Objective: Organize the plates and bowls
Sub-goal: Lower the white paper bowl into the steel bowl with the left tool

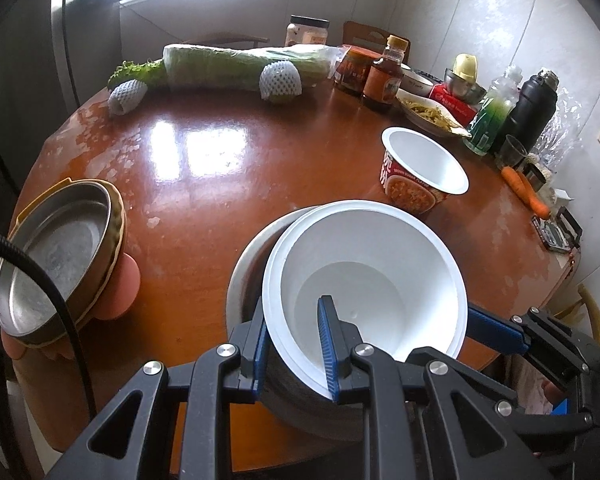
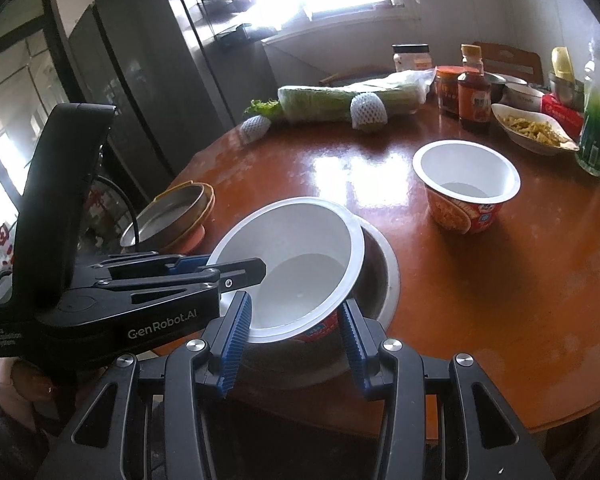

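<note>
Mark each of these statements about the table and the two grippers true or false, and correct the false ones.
1. The left gripper is clamped on the rim of the white noodle cup. True.
2. That cup sits tilted in the metal bowl. True.
3. The second noodle cup lies on its side. False: it stands upright on the table, open and empty.
4. The right gripper holds the carrot. False: its jaws straddle the near edge of the white noodle cup; the carrot lies by the far edge of the table.
5. The metal plate rests on a yellow dish at the table's edge. True.
</note>
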A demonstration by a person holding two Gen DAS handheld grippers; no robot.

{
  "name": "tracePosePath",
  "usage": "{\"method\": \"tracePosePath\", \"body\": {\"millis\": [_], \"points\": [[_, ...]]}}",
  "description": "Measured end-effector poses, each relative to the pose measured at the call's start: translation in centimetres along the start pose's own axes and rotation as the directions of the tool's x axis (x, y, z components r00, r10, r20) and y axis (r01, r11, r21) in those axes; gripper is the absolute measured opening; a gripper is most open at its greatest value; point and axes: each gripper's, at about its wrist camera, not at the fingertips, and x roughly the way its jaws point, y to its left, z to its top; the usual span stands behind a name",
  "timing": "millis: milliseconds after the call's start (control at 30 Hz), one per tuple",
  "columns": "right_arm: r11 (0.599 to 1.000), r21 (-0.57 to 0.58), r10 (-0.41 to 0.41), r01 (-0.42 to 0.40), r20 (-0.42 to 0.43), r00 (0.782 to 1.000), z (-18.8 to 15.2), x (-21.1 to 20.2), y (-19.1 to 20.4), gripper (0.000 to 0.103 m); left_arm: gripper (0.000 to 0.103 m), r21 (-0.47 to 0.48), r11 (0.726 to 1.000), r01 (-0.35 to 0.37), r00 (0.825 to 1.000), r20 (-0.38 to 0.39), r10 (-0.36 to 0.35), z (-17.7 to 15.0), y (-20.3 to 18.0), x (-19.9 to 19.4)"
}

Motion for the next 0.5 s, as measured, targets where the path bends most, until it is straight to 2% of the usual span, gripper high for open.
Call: {"method": "tracePosePath", "body": {"millis": [500], "points": [[1.000,0.003,-0.006,0.006,-0.018,1.000,-0.10,0.62,-0.28,0.047,0.023,0.011,1.000,-0.002,1.000,-0.002,0.002,0.02,0.05,0.41]]}}
